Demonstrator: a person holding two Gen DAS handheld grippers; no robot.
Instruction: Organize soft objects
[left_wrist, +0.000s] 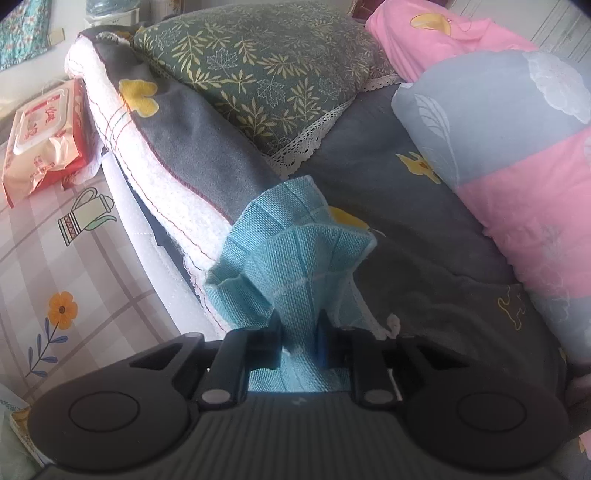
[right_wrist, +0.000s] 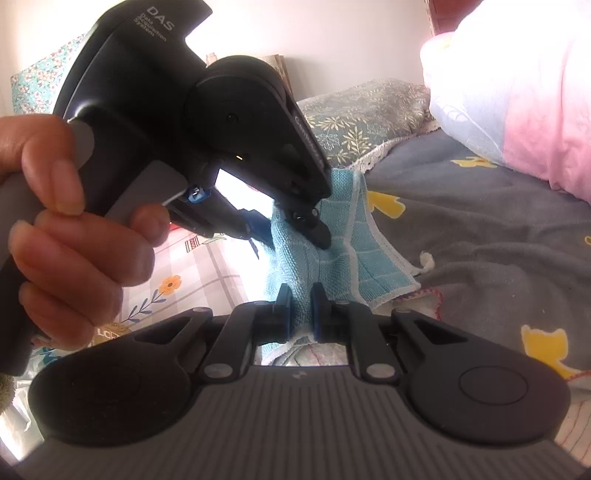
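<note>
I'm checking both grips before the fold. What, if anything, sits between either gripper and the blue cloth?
Nothing visible. The left gripper and the right gripper each have their jaws closed directly on the blue cloth, which bunches between them above the grey bedsheet.
</note>
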